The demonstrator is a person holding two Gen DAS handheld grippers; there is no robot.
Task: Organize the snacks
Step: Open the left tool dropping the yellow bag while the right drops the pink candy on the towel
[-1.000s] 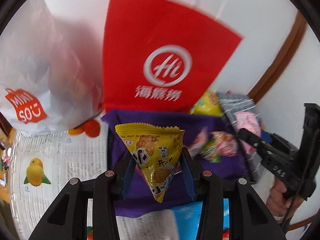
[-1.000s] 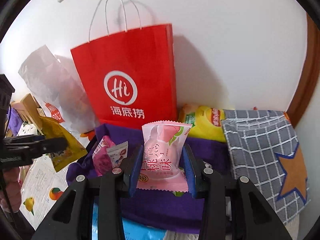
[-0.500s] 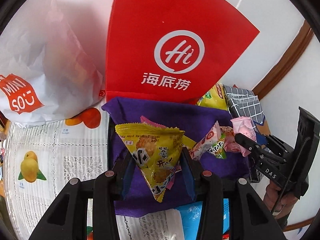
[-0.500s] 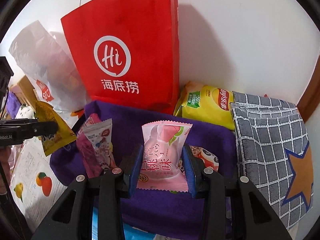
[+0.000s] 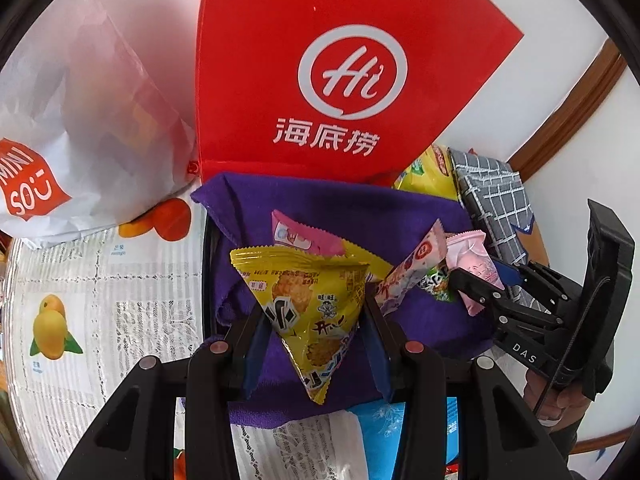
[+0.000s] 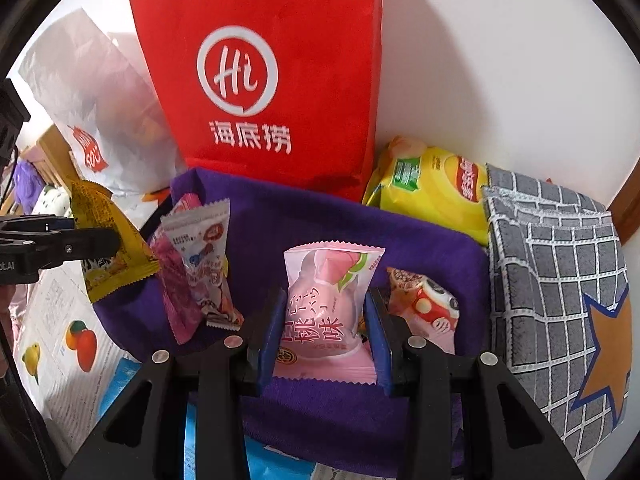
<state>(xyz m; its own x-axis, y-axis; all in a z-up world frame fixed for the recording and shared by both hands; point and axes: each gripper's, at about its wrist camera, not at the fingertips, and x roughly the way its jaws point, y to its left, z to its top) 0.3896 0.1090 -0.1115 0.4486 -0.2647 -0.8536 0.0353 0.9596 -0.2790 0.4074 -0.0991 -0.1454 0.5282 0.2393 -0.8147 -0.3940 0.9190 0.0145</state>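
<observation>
Your left hand-held gripper (image 5: 312,340) is pinching a yellow triangular snack packet (image 5: 308,304): crimped top edge, a printed cracker and a cartoon face, its point hanging down between the blue pads. It hangs over the near left part of the purple-lined bin (image 5: 360,208).

Your right hand-held gripper (image 6: 324,336) is clamped on a pale pink pillow packet (image 6: 328,304) with a peach picture, a green leaf and red characters. It stands upright between the pads, above the middle of the same bin.

The bin is draped inside with a purple cloth. From the right wrist view, it holds a white packet with a red round logo (image 6: 202,252) leaning upright at the left side, with a magenta packet (image 6: 176,292) just behind it, touching. At the right side, behind your right pad, lies a red-and-white packet with a cartoon face (image 6: 424,304).

Behind the bin a red paper bag (image 6: 272,72) with a white "Hi" circle stands upright against the wall. Left of it is a white bag with a red label (image 6: 92,92); what is inside either one you cannot tell. A yellow chip bag (image 6: 432,188) lies between the red bag and a grey grid-pattern cloth with an orange star (image 6: 560,280), right of the bin. The counter (image 5: 100,300) carries a white cover printed with fruit.
</observation>
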